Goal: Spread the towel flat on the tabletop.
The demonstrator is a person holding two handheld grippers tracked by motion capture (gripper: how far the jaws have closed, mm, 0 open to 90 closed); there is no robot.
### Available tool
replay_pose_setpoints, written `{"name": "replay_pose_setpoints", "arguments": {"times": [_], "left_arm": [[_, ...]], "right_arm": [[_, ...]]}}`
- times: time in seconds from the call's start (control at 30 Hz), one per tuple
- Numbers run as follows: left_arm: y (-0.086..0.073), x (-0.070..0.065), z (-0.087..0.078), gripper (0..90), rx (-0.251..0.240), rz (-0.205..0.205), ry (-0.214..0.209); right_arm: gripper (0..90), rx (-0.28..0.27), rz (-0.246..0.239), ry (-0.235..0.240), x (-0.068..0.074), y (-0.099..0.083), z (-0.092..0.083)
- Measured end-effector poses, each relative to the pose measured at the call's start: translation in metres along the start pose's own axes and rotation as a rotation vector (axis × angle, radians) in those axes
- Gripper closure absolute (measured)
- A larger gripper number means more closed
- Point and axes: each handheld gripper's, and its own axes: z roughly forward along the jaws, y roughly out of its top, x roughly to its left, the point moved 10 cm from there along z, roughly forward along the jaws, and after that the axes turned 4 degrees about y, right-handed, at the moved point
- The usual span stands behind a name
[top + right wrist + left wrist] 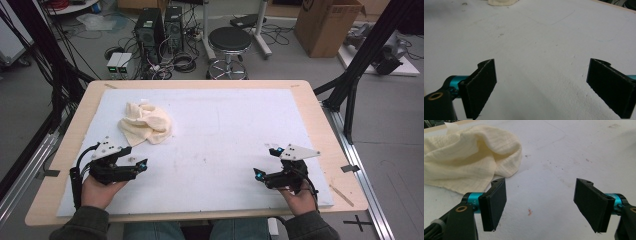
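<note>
Two tongs rest low over the white surface [225, 135] in the high view, one in each of my hands. The crumpled cream cloth [146, 123] lies toward the far left of the surface, just ahead of my left tongs [138, 165] and well apart from my right tongs [260, 175]. My left hand is therefore clearly the nearer one. The heap spreads roughly across the surface, left to right, with no sharp long axis. Nothing stands between the left tongs and the cloth; a stool [229, 42], computer towers [150, 30] and a cardboard box [327, 25] sit on the floor beyond the surface.

Left gripper view: my left tongs [541, 200] stand wide apart and empty. The cloth [471, 160] lies ahead and to the left of the jaws, its near hem just beyond the left jaw, not touching it. I judge a short reach forward and leftward would meet it.

Right gripper view: my right tongs [541, 87] are likewise spread and hold nothing. A sliver of cloth [502, 2] shows at the far top edge, across bare surface.
</note>
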Motion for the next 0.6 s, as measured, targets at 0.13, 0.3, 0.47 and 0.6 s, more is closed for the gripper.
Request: {"name": "replay_pose_setpoints", "arguments": {"times": [0.13,0.3,0.47,0.6], "left_arm": [[0.007,0.006,0.007,27.4,0.002,-0.012,0.011],[0.022,0.019,0.018,28.3,-0.001,-0.045,0.040],[0.036,0.041,0.035,28.8,0.029,-0.044,0.112],[0.045,0.055,0.047,29.6,0.019,-0.077,0.139]], "right_arm": [[8.5,0.010,-0.004,0.009,0.002,-0.001,0.004],[8.5,0.030,-0.015,0.027,0.006,-0.001,0.010],[8.5,0.030,-0.015,0.032,0.007,0.000,0.013],[8.5,0.027,-0.016,0.037,0.006,0.000,0.014]]}}
